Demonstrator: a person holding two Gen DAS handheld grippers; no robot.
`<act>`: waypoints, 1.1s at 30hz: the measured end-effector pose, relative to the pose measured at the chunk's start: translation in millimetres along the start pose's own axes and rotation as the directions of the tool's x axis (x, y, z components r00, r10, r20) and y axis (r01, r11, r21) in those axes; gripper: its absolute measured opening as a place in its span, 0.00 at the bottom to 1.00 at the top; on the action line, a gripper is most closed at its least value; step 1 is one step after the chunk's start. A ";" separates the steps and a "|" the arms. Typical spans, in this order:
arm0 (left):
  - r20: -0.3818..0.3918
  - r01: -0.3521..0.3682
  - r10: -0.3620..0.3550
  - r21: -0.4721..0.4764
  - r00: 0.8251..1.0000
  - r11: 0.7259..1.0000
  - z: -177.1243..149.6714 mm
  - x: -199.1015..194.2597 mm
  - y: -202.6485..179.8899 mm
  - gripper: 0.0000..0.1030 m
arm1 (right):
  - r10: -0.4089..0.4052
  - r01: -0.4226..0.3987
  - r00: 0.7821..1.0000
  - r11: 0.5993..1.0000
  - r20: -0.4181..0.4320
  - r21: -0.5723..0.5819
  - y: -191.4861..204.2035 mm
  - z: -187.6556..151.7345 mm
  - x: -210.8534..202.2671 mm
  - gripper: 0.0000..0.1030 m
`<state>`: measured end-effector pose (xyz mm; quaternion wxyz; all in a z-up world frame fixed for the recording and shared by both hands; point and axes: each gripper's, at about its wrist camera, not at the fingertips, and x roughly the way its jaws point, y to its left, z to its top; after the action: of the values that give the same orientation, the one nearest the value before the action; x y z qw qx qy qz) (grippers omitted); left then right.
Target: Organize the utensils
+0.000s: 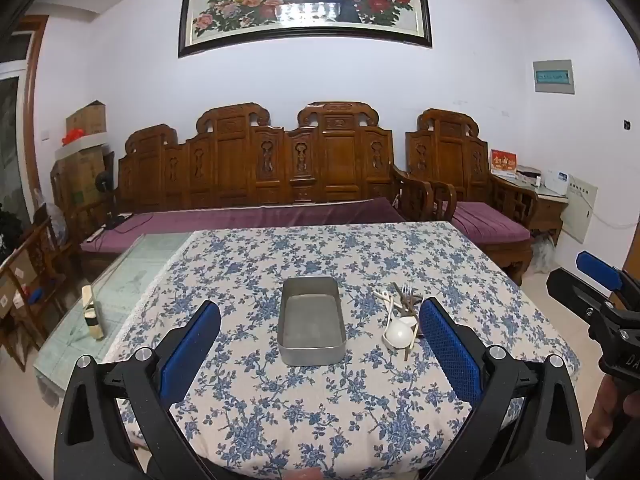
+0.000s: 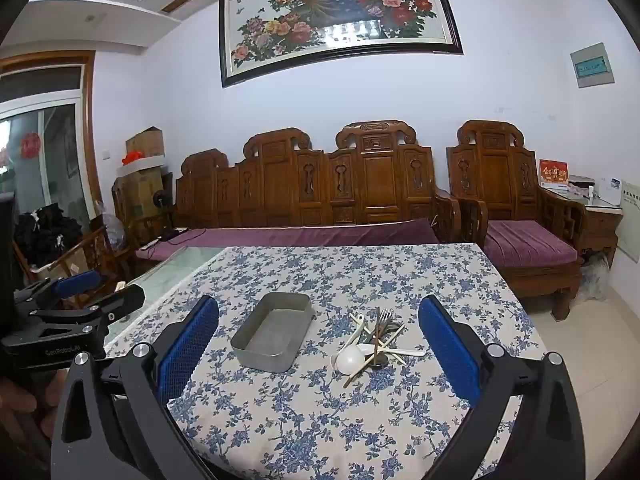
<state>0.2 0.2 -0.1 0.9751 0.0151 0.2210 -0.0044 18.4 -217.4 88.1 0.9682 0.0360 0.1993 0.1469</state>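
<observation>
Both grippers empty, fingers wide. Utensil pile (image 2: 374, 340) lies mid-desk just right of the metal tray (image 2: 274, 336) — ahead of the right gripper (image 2: 318, 354), so right's nearer than the left gripper (image 1: 320, 354). Handles prob. run toward the near edge.

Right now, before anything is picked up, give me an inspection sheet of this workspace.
Surface: table under a blue floral cloth; bare glass strip along its left edge.
Job's things: empty metal tray; beside it, to its right, a pile of utensils with a fork, a white spoon and sticks crossing.
Clutter: small wooden block on the glass strip.
Grippers: left tool and right tool both open, holding nothing, above the table's near part.
Cables: nothing seen on the table.
Surroundings: carved wooden bench, framed flower painting, stacked cardboard boxes.
</observation>
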 end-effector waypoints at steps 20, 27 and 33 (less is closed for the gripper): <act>0.011 -0.005 0.005 -0.004 1.000 1.000 -0.5 -1.4 2.0 0.94 | -0.003 0.003 1.000 1.000 -0.002 -0.004 0.1 -0.4 -0.1 0.97; 0.015 -0.003 0.003 -0.001 1.000 1.000 2.4 -3.6 0.6 0.94 | -0.003 0.003 1.000 1.000 -0.002 -0.005 0.7 -0.1 -0.9 0.97; 0.017 -0.005 0.005 0.002 1.000 1.000 4.0 -3.6 -1.9 0.94 | -0.003 0.003 1.000 1.000 -0.002 -0.005 1.1 -0.1 -1.1 0.97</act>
<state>-1.3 -1.8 5.0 0.9770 0.0165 0.2127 -0.0025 17.0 -216.7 88.6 0.9683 0.0332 0.1998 0.1461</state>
